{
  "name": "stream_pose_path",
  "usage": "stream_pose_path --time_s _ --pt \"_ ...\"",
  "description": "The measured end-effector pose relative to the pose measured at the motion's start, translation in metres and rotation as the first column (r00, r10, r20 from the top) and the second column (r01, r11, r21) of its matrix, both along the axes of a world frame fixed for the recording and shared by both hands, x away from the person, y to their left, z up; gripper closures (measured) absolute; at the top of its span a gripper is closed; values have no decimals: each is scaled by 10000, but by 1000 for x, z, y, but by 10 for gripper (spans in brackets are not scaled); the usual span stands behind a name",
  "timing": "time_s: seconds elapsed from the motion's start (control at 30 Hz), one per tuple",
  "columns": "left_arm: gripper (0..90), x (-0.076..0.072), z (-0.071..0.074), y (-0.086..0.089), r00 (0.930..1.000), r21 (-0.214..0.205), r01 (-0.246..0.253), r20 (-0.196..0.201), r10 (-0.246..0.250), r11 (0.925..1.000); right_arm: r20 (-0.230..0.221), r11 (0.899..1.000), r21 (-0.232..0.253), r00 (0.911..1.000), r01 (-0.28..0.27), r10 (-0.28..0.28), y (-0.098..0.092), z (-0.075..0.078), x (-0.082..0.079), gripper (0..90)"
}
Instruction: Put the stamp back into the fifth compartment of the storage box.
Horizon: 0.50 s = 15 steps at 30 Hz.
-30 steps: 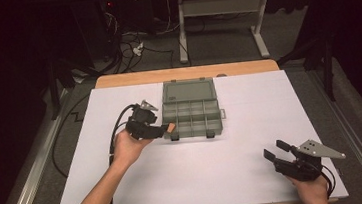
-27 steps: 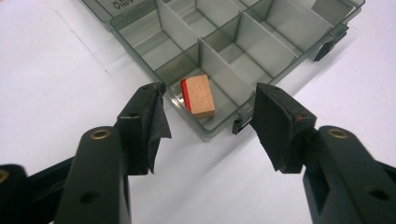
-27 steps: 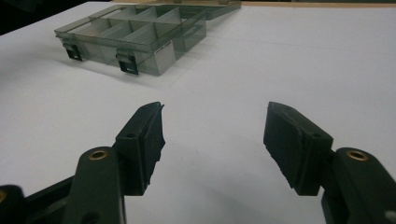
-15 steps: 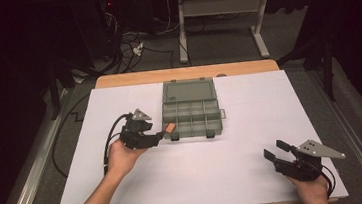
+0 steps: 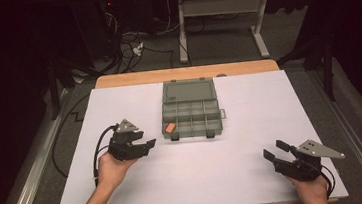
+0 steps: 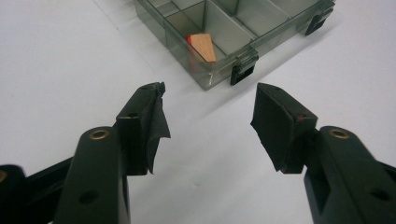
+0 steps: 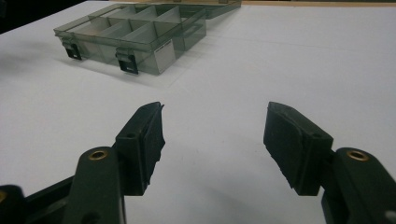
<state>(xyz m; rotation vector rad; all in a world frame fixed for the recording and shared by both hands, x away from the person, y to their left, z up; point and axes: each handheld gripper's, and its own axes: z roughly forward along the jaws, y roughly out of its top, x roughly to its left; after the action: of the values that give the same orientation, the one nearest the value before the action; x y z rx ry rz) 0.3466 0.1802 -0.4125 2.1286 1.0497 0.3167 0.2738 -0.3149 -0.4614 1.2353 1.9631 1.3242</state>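
An open grey compartment box [image 5: 192,132] lies on the white table, its lid [image 5: 188,90] folded back behind it. A small orange-tan wedge [image 5: 171,127] lies in the front left compartment, and in the left gripper view the wedge [image 6: 204,45] sits behind the box's clear wall [image 6: 219,70]. My left gripper [image 5: 148,141] stands open and empty just left of the box's front corner; seen from its own camera, the left gripper [image 6: 210,100] points at that corner. My right gripper [image 5: 273,150] is open and empty near the front right edge; the right gripper [image 7: 215,109] faces the box [image 7: 140,37] from afar.
Two black latches [image 5: 211,134] hang on the box's front wall. The white sheet [image 5: 200,170] spreads wide between the two hands. Beyond the table's wooden far edge [image 5: 186,74] are a metal stand and cables on the floor.
The left gripper has drawn back from the box, leftward and toward the person. The wedge stays where it was in the compartment. The right gripper has not moved.
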Motion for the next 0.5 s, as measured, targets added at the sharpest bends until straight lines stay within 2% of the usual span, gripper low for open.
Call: stream_pose_path --time_s 0.5 --pt "419 -22 -16 23 9984 -480 -522 209 532 9975 -20 10000 -43 10000 -34 34 0 0 1 376"
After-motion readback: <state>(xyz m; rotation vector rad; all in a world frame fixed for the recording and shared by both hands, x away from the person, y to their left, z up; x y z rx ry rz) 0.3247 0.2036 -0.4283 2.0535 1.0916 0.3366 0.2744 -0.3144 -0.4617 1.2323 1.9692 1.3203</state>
